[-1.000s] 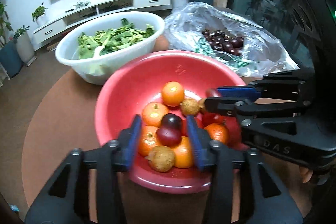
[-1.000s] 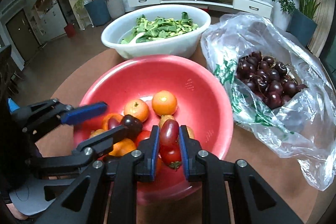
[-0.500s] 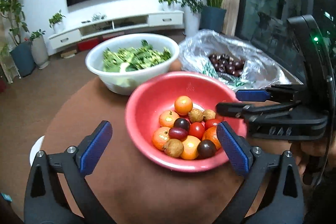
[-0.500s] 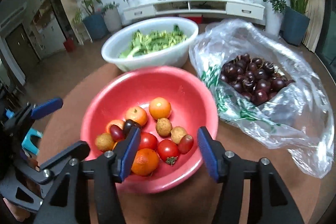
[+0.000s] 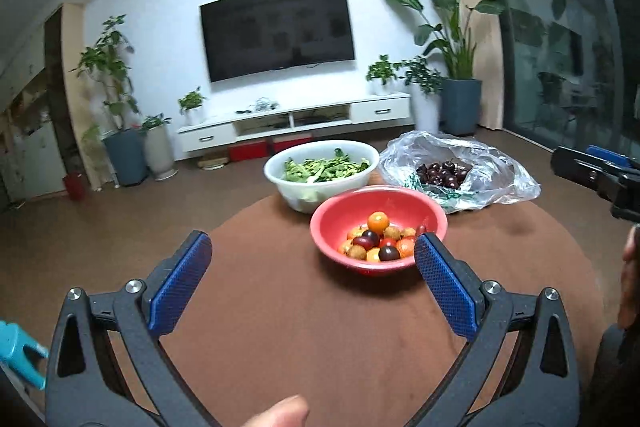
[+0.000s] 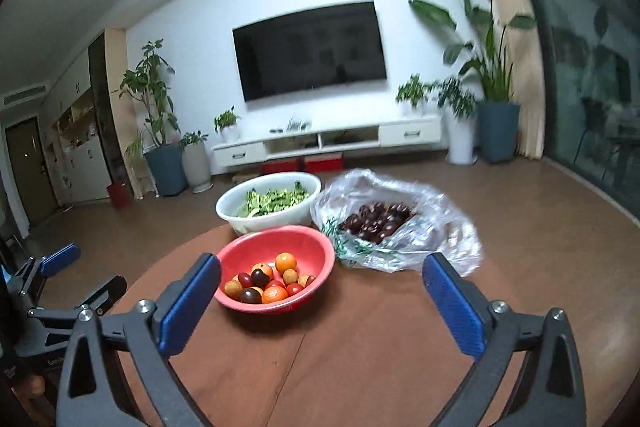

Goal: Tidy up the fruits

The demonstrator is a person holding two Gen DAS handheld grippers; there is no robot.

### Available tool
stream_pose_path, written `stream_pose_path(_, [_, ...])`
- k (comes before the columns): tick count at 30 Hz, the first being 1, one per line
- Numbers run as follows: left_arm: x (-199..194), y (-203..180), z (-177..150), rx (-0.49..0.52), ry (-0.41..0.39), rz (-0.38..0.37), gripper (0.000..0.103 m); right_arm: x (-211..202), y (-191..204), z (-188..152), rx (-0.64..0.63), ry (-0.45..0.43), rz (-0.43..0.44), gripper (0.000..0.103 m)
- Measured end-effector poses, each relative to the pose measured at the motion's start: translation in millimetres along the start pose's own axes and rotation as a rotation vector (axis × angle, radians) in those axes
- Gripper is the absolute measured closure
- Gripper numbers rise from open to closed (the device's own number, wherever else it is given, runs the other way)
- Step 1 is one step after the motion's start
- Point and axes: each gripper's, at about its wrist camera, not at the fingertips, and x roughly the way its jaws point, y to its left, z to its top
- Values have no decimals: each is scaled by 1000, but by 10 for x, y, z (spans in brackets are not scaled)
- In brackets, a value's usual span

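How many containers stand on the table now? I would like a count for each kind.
Bowls: 2 (white bowl, red bowl)
Plastic bag: 1
Total: 3

Red bowl (image 5: 335, 217), upright on round brown table. Contents: heaped mixed fruits (image 5: 378, 241), orange, red, dark purple, tan.

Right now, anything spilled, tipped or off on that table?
Nothing stands out. The red bowl sits upright holding its fruit, the white bowl keeps its greens, and the dark fruit stays inside the plastic bag.
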Motion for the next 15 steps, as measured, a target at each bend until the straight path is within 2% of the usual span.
stream_pose_path(6, [-347, 47, -53, -103, 108, 3, 0, -342, 167, 22, -21, 18, -45, 0])
stream_pose_path(11, [-518, 34, -237, -146, 199, -12, 0, -443, 332, -130, -61, 120, -84, 0])
stream_pose_path(15, [-574, -18, -349, -145, 236, -23, 0, -476, 349, -300, -59, 189, -79, 0])
